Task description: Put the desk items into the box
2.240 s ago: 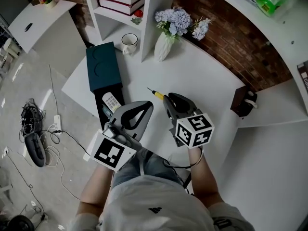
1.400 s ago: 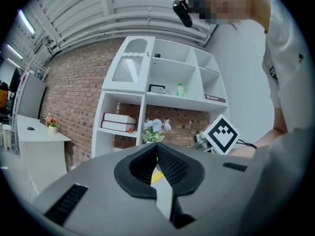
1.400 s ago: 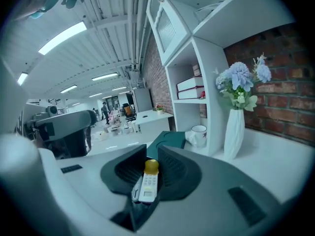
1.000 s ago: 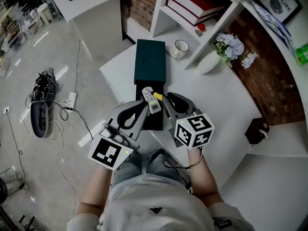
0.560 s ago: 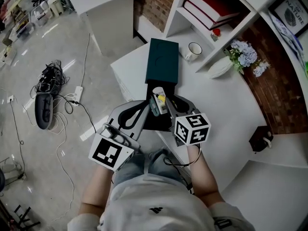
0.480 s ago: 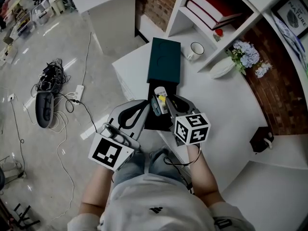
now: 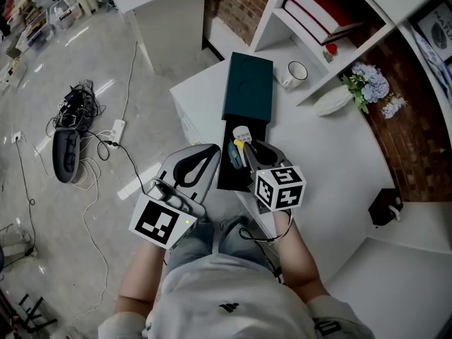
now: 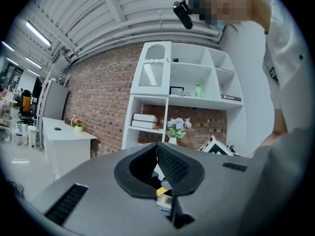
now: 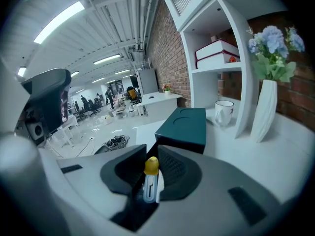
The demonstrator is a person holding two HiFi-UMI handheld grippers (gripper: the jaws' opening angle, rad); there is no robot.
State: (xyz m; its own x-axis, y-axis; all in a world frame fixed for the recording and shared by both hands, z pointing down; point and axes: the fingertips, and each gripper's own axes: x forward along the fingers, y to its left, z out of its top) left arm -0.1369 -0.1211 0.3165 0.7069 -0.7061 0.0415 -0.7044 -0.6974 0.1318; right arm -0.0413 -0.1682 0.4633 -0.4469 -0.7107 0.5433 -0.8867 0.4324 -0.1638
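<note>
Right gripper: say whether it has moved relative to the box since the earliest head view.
Yes, leftward. The right gripper was over bare desk right of the box; now its tips hang over its open tray.

The teal box [image 7: 247, 88] looks matt, the white desk [image 7: 332, 162] smooth, the brick wall [image 7: 417, 154] rough, the floor [image 7: 56, 249] glossy.

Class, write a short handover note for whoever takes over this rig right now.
Left tool: shut, empty, beside the box.
Right tool: shut on a yellow-tipped pen, held over the box's open tray.
Done: a white item already lies in the tray.
Left: release the pen into the tray; the mug stands on the desk, possibly next.
</note>
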